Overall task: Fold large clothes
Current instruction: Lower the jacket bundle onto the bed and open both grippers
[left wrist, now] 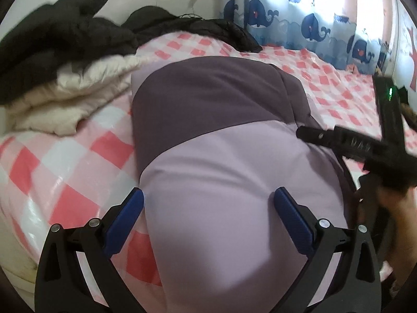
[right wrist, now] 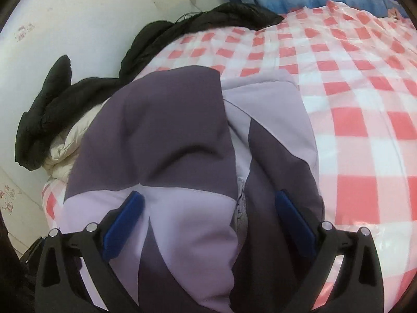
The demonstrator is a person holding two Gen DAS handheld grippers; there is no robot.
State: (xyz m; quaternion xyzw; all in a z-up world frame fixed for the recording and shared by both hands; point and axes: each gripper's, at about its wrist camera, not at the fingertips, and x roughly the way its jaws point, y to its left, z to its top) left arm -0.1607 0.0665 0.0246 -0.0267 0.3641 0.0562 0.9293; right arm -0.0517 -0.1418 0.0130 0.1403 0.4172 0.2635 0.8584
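1. A two-tone purple jacket [left wrist: 213,135] lies on a bed covered by a pink and white checked sheet [left wrist: 65,161], its dark upper part toward the wall and its pale part nearest the cameras.
2. The left gripper [left wrist: 208,200] hangs over the pale part, its blue-padded jaws spread wide and holding nothing.
3. The right gripper [right wrist: 208,203] is over the jacket's zip area, jaws likewise wide apart and empty.
4. A black coat [right wrist: 52,104] and a cream quilted coat [left wrist: 73,96] are heaped by the wall, just beside the jacket.
5. A whale-print curtain [left wrist: 299,23] hangs beyond the bed.
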